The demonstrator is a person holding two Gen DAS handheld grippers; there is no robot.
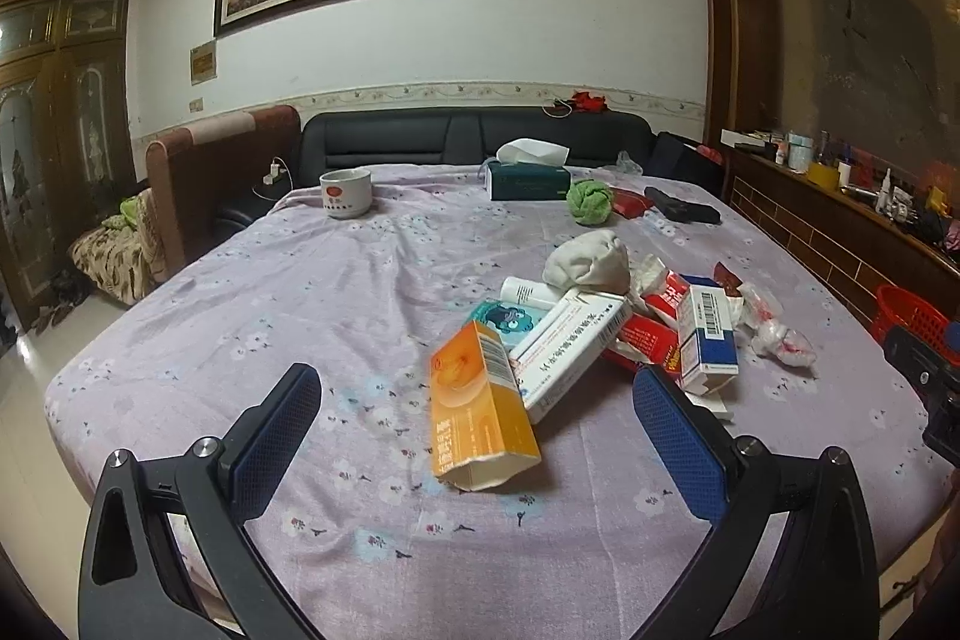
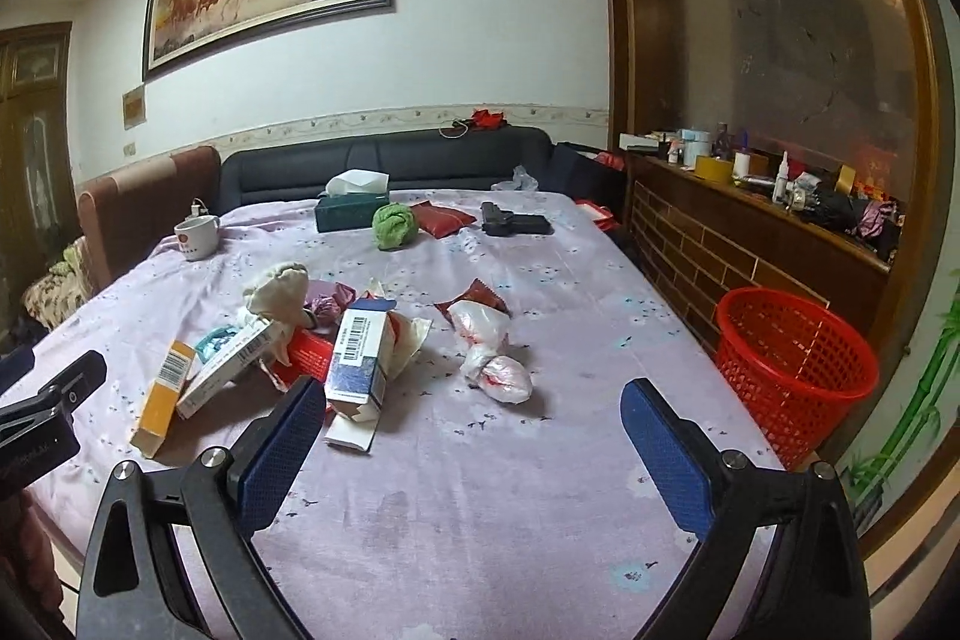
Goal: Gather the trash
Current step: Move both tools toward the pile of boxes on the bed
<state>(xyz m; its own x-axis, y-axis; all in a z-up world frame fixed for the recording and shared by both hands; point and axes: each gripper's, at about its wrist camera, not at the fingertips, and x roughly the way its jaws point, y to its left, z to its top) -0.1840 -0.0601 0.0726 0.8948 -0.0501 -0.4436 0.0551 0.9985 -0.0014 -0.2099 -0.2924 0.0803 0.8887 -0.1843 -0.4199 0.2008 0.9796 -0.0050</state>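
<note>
Trash pile: an orange cardboard carton with a torn open end, a long white medicine box, a blue-and-white barcoded box, a flat red packet and a crumpled clear plastic bag with red inside all lie loose on the lilac flowered bedsheet.
Landmark: the red plastic mesh wastebasket stands on the floor just off the bed's edge; the plastic bag is the piece nearest it, the orange carton the farthest.
Progress: by my reading, nothing is collected yet; the visible part of the basket looks empty and every piece is left to move.
Left gripper: jaws spread wide, holding nothing, with the orange carton between them in view.
Right gripper: jaws spread wide, empty, above bare sheet between the pile and the basket.
Unclear: whether the bundled white cloth and the green cloth ball count as trash.
Hidden: the basket's bottom; what lies under the stacked boxes; print too small to read.
</note>
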